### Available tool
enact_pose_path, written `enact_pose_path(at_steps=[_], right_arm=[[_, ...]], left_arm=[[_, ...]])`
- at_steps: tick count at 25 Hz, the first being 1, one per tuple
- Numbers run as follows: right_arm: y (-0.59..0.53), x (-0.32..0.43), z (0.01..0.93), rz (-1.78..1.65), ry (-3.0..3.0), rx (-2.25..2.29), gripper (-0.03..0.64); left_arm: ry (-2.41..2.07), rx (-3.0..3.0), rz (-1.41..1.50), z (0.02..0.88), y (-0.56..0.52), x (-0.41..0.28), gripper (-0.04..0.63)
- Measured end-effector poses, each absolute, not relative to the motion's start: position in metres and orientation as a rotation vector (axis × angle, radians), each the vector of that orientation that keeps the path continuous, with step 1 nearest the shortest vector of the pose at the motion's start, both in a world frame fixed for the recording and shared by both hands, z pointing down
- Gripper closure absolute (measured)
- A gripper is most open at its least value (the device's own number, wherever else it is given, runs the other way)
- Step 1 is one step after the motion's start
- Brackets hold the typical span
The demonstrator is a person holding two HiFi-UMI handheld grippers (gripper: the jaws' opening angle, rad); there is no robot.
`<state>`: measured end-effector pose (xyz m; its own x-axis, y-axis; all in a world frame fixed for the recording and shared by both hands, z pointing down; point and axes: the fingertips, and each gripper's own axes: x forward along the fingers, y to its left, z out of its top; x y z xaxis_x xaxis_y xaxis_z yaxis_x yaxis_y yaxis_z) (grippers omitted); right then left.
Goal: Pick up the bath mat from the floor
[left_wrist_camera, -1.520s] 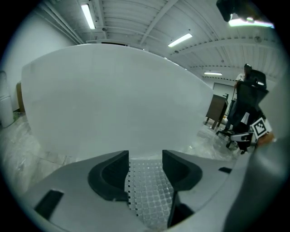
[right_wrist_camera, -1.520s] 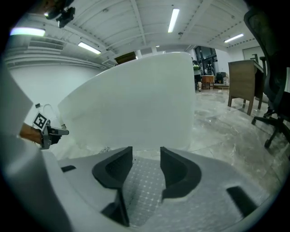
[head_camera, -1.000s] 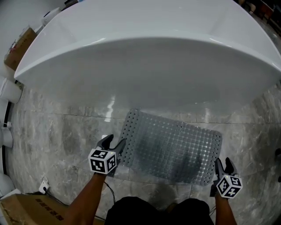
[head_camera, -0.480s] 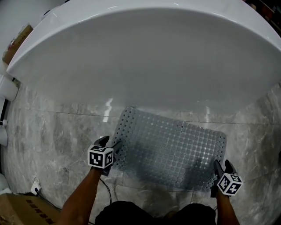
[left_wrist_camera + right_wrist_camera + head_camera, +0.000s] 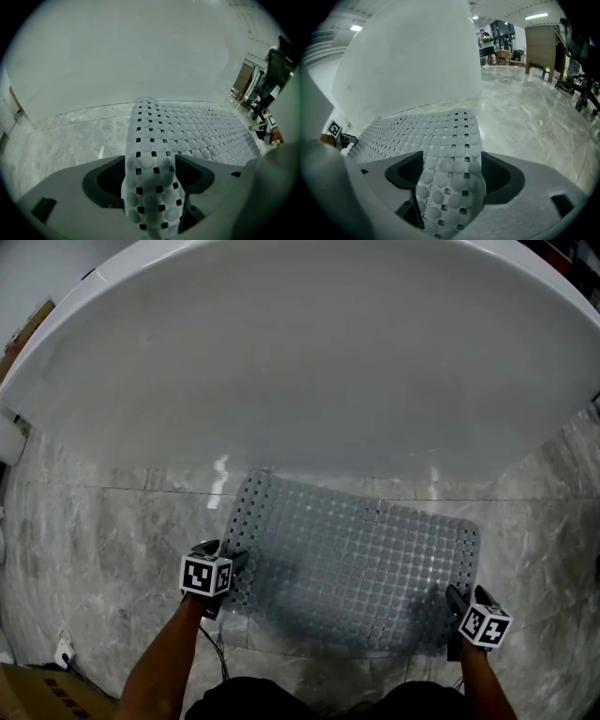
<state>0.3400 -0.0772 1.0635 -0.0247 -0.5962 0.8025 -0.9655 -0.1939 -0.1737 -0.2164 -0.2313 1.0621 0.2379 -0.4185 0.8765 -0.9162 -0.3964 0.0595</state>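
Translucent grey perforated rubber bath mat [image 5: 356,559] lies on grey marble floor [image 5: 103,531], just in front of white bathtub [image 5: 309,362]. Left tongs [image 5: 228,557] and right tongs [image 5: 461,598] are opening wide, each straddling a mat corner far from the tub, not pinching. Mat likely light, floppy, slick; grip both corners deep.

Left tool [image 5: 151,177] opening, bath mat [image 5: 192,136] between its jaws.

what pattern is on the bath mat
Pale translucent grey bath mat, rows of round bumps with small square holes between them. Clearest in the left gripper view.
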Motion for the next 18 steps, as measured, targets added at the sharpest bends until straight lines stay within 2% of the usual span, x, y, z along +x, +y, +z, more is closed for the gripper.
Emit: enact_pose_path(at_steps=[10, 14, 18], right_arm=[[-0.068, 0.344, 1.094, 1.135, -1.525, 1.789, 0.207], [-0.069, 0.339, 1.093, 1.11, -1.531, 1.797, 0.249], [-0.073, 0.327, 1.088, 1.067, -1.569, 1.76, 0.352]], left_arm=[[-1.204, 1.945, 1.089, 1.082, -0.232, -0.219, 0.285], [-1.22, 1.968, 1.097, 1.082, -0.232, -0.222, 0.287], [-1.217, 1.988, 1.076, 1.079, -0.231, -0.22, 0.311]])
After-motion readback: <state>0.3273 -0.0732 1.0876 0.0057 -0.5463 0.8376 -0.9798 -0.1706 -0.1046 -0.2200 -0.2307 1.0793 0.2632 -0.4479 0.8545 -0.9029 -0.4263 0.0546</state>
